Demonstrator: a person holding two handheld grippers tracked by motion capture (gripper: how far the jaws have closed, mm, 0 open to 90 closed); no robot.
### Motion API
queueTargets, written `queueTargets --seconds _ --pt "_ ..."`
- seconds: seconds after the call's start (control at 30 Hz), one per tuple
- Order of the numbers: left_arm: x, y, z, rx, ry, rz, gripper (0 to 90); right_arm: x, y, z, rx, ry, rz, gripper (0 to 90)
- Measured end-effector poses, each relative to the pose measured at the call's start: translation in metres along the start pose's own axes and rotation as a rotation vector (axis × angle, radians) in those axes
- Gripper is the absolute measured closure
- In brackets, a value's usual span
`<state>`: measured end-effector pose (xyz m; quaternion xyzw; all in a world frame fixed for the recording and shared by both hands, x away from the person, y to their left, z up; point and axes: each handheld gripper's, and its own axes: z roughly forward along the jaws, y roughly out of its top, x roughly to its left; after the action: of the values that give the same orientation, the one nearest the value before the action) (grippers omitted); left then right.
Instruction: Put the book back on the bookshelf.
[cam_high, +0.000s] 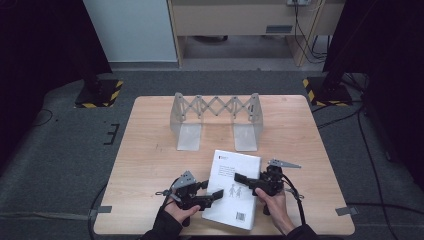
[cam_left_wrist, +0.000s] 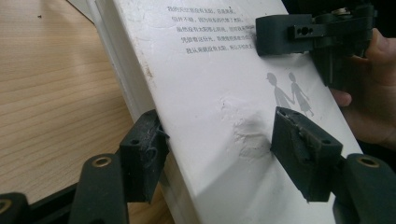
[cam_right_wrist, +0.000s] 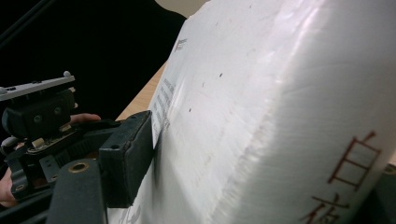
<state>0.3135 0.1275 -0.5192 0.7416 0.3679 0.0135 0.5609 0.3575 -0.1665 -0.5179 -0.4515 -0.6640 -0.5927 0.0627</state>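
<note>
A thick white book (cam_high: 227, 170) lies near the front edge of the wooden table (cam_high: 150, 150), its cover printed with text and two small figures. My left gripper (cam_high: 216, 194) reaches in from the book's left side. In the left gripper view it (cam_left_wrist: 219, 154) is shut on the book (cam_left_wrist: 210, 84): one finger (cam_left_wrist: 299, 149) dents the cover and the other sits at the page edge. My right gripper (cam_high: 241, 177) reaches in from the right over the spine. One of its fingers (cam_right_wrist: 126, 158) lies against the cover (cam_right_wrist: 280, 93); the other is hidden behind the spine.
A grey metal expanding book rack (cam_high: 216, 107) stands at the back middle of the table, with bare wood between it and the book. Two stand bases with yellow-black tape (cam_high: 100, 92) (cam_high: 327, 90) sit on the floor beyond the table's far corners.
</note>
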Motion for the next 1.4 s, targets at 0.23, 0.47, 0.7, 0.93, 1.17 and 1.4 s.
queueTargets --seconds 0.23,0.47,0.7,0.93,1.17,1.4 --pt "-0.001 0.000 0.000 0.015 0.004 0.030 37.6 -0.003 -0.002 0.005 0.025 -0.014 0.016 21.3" --pt "0.003 0.003 -0.001 0.027 0.009 0.011 36.1 0.001 0.002 0.004 0.006 -0.025 0.019 30.4" --pt "0.017 0.009 -0.011 -0.015 0.133 0.001 28.0 0.003 0.004 0.002 0.012 -0.038 0.035 33.0" --pt "0.054 0.010 -0.037 -0.056 0.326 -0.098 25.1 0.009 0.008 0.001 0.007 -0.028 0.005 35.5" --pt "0.078 0.006 -0.049 -0.009 0.509 -0.095 24.6 0.014 0.012 -0.003 -0.003 0.004 0.010 41.0" --pt "0.090 0.002 -0.050 0.055 0.596 -0.099 23.3 0.014 0.020 -0.014 -0.039 0.034 0.018 47.1"
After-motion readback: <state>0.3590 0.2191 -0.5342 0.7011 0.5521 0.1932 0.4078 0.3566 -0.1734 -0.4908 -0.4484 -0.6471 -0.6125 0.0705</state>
